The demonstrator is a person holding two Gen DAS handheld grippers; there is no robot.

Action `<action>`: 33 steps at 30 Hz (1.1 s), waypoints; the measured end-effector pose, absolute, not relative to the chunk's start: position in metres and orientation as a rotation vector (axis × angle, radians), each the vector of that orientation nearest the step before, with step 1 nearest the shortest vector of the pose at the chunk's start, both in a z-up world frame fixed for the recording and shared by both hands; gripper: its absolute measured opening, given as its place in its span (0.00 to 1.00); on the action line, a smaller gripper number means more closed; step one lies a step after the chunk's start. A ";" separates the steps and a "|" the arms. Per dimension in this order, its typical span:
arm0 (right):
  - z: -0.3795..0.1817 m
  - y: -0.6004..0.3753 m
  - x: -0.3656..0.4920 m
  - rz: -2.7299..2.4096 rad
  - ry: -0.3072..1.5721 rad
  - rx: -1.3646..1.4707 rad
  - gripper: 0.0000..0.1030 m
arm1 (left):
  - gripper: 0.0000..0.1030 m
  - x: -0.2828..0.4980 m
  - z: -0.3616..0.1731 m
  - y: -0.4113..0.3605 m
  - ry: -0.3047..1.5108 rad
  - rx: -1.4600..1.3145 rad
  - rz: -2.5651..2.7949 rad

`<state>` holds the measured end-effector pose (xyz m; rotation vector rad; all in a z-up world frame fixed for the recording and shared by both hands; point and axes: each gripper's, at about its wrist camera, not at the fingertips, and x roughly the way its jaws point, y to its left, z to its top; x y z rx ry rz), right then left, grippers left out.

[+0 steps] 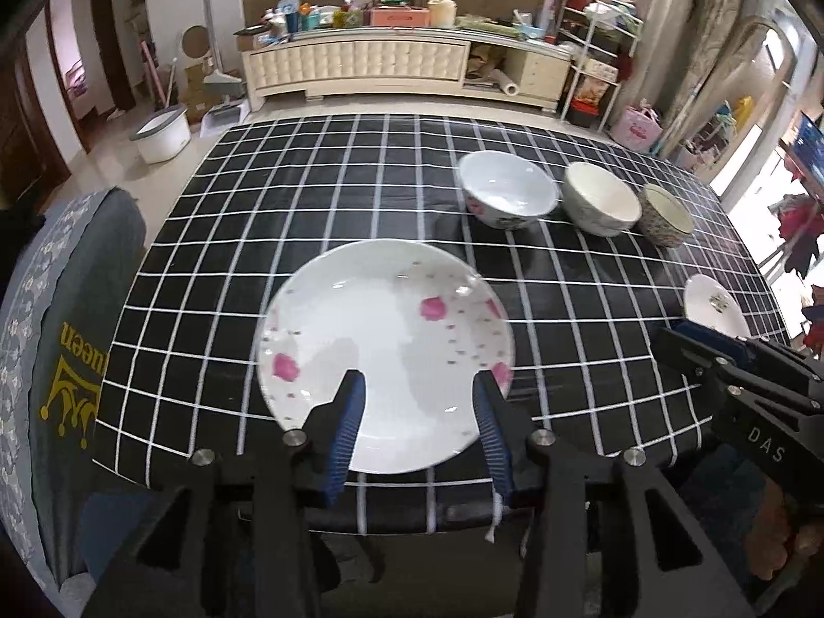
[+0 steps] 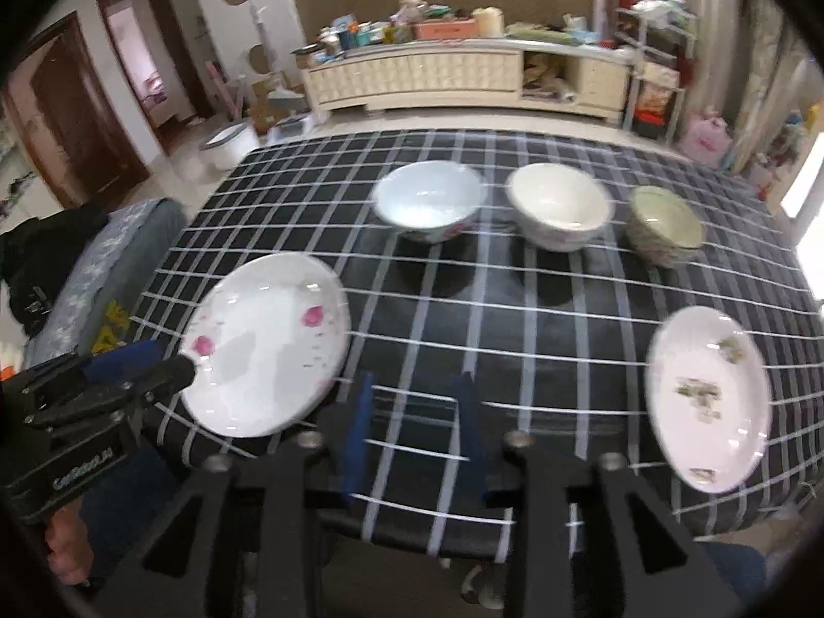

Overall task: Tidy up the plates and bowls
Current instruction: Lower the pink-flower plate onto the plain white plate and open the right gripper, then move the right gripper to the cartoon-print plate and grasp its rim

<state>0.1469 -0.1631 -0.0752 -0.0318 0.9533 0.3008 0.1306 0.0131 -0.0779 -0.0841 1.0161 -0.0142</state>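
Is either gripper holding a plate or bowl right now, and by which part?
Nothing is held. The left gripper hangs open above the white pink-flowered plate; the right gripper is open over bare checked tablecloth.

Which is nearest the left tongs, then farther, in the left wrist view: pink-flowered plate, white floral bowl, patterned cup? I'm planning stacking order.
1. Pink-flowered plate, directly beneath the left tongs.
2. White floral bowl, farther back, right.
3. Patterned cup, far right.

This is a lived-in home, a living or dining room. A table [image 1: 309, 195] under a black checked cloth stands before a long cream sideboard [image 1: 360, 64] heaped with boxes, jars and bottles. Wooden doorways [image 2: 129, 67] open to other rooms, a white bin [image 1: 159, 134] sits on the tiled floor, and laden shelving [image 1: 592, 51] stands by the curtains.
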 end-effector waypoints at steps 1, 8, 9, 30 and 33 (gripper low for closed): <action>-0.073 -0.167 0.144 0.282 0.934 -0.039 0.54 | 0.40 0.130 -0.077 0.007 1.017 -0.078 -0.023; -0.060 -0.208 0.133 0.209 0.867 0.017 0.65 | 0.47 0.132 -0.068 -0.036 0.989 -0.044 -0.088; -0.059 -0.213 0.132 0.204 0.868 0.023 0.66 | 0.47 0.132 -0.068 -0.042 0.987 -0.039 -0.092; -0.053 -0.334 0.135 0.050 0.853 0.109 0.68 | 0.62 0.162 -0.051 -0.187 0.944 0.125 -0.304; -0.055 -0.348 0.140 0.034 0.865 0.118 0.68 | 0.63 0.171 -0.053 -0.199 0.962 0.122 -0.325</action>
